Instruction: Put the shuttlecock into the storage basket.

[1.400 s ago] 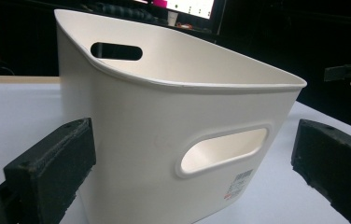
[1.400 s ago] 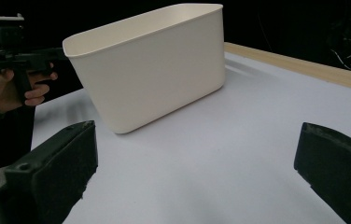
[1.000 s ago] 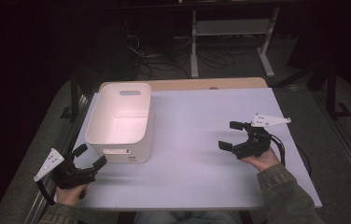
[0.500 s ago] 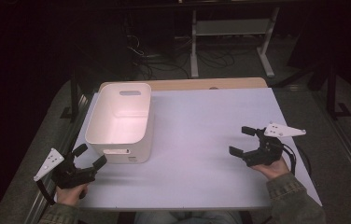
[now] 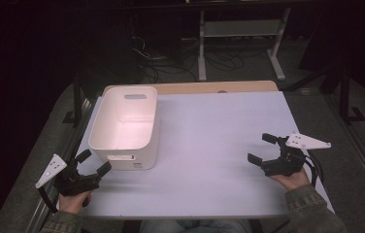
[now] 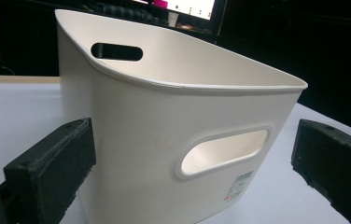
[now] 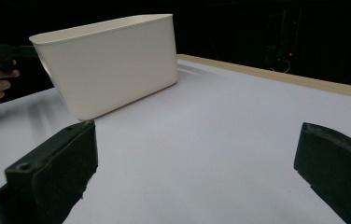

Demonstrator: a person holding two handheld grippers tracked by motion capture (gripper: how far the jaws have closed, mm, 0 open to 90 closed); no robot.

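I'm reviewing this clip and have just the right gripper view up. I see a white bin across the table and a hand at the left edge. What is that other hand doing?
Observer: It holds the left gripper, jaws open, near the bin's front left corner, touching nothing.
Operator: Anything inside the bin? I see just its outer wall.
Observer: In the high view its floor looks bare.
Operator: Any handles?
Observer: Yes, a slot handle in the near end wall, with a small barcode label below it, and another slot in the far wall.
Operator: Where is my gripper on the table?
Observer: The right gripper is near the table's right edge, open, well apart from the bin.
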